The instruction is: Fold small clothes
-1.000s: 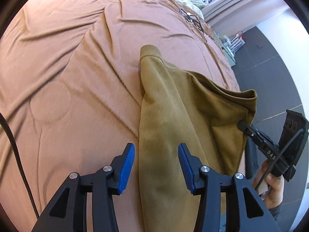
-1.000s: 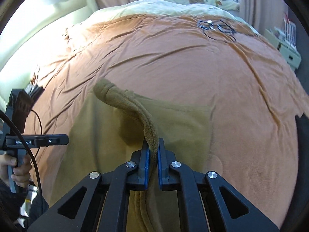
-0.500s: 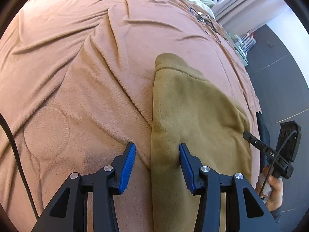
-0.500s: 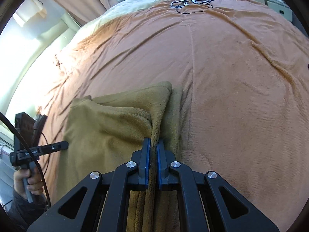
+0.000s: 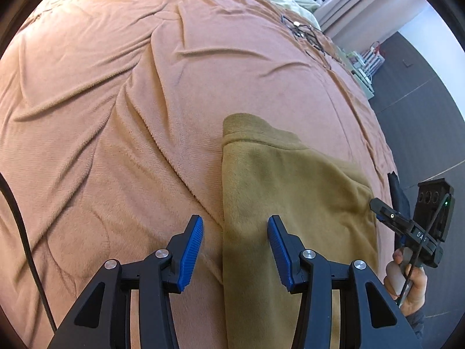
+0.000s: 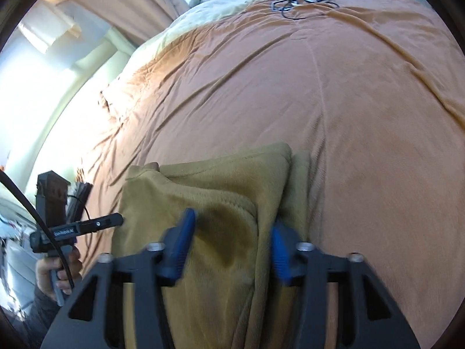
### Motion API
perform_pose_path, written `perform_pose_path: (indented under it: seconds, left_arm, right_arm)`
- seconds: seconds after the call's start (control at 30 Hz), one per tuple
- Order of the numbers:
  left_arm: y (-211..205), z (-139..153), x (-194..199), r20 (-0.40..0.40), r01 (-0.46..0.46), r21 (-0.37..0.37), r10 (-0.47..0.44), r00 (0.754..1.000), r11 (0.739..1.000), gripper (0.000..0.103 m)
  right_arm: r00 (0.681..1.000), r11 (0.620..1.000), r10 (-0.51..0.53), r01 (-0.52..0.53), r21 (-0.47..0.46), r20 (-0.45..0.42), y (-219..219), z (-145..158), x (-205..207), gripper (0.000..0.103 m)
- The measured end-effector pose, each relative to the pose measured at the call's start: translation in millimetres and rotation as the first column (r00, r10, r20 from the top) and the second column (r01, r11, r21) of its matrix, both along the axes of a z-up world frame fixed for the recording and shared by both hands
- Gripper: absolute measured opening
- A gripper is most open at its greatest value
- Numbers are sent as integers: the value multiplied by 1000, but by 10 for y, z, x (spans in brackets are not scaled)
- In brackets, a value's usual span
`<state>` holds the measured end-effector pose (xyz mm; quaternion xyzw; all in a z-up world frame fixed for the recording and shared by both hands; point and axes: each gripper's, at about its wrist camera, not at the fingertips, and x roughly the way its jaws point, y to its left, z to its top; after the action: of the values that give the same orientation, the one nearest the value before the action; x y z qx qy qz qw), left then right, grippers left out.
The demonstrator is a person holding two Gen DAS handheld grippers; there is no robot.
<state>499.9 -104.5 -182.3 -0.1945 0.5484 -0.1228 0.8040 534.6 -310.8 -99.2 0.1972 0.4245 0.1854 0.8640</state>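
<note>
The olive fleece garment (image 5: 290,203) lies folded on the orange bedspread (image 5: 116,116), long axis running straight away from me. My left gripper (image 5: 235,250) is spread wide with nothing in it, straddling the left fold edge. My right gripper (image 6: 229,241) gapes too, over the layered right edge. Both sit equally close, so I reckon either could pinch next.

Left gripper (image 5: 234,253): blue-padded fingers (image 5: 190,253) spread wide, nothing between them, pointing forward, held low. Right gripper (image 6: 229,247): fingers (image 6: 278,250) likewise parted, motion-blurred, gripping nothing. Bare hand (image 5: 407,288) wrapped round right gripper's handle; other hand (image 6: 55,273) round left's.
</note>
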Motion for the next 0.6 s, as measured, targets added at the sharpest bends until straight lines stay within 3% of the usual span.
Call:
perform_pose_path:
  seconds: [0.1,0.27,0.37,0.5,0.6]
  left_arm:
    - [-7,3,9,2,7,9,-7,1000,1000,49]
    - [-35,95,30,17,14,34,-15,1000,999,49]
    - [-62,143,73,39,17,51,-19,999,999,49]
    - [-120,48,203,28,25,99,-28,999,995,49]
    - [-111,-78,293,-5,23,118,-23,1000,993,49]
  right_arm:
    - [1000,998,-26,26,-49,4,31,70,-7,8]
    - [994,993,-2,14,-115,106,80,270,-214,7]
    - [996,988,-10,24,-155,89,51,211,-206,7]
    - [1000,999,-21,21,-30,-7,-60,11,-112,9]
    - [999,998,-13,15,69,-29,-167,-39,-61,10]
